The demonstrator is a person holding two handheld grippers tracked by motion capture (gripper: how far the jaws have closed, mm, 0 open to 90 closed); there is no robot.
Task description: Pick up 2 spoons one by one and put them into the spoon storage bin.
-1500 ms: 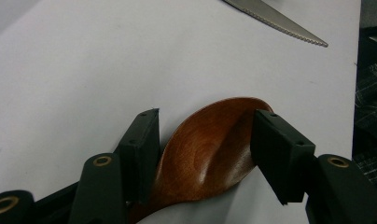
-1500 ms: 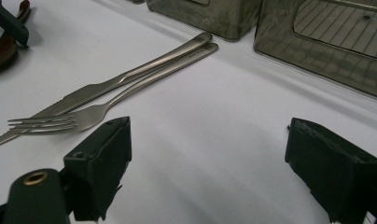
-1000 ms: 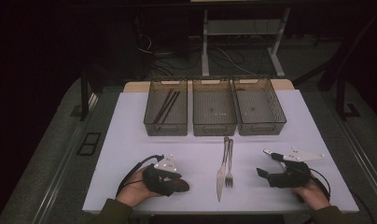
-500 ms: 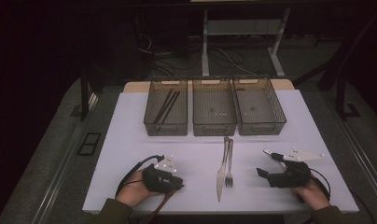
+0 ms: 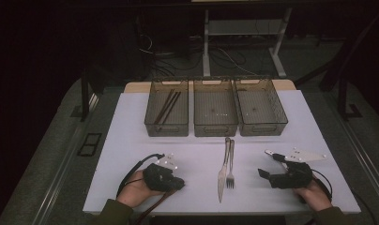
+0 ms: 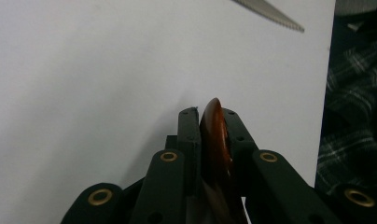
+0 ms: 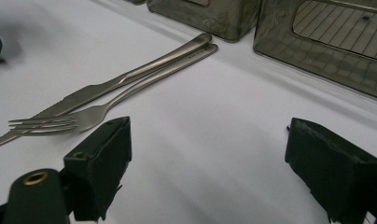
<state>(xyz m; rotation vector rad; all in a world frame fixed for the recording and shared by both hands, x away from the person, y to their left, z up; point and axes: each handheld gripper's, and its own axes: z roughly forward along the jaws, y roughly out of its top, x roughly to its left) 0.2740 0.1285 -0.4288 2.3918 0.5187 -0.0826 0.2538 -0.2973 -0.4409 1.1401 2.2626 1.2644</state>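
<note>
While the right gripper rests with jaws spread wide and empty near the fork and knife, the left gripper, jaws just closing, clamps a brown wooden utensil at the table's near edge.

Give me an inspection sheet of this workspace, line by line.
Surface: white table top, bare between items.
Job's things: brown wooden utensil, clamped in the left gripper; knife and fork side by side at centre; three mesh trays in a row at the far edge, the left tray holding dark sticks.
Clutter: nothing seen.
Grippers: left gripper has just been closing, its pads now pressing the wooden utensil; right gripper open, nothing between its jaws, resting on the table.
Cables: a black cable loops from the left gripper.
Surroundings: dark floor, table legs and loose cords behind.
</note>
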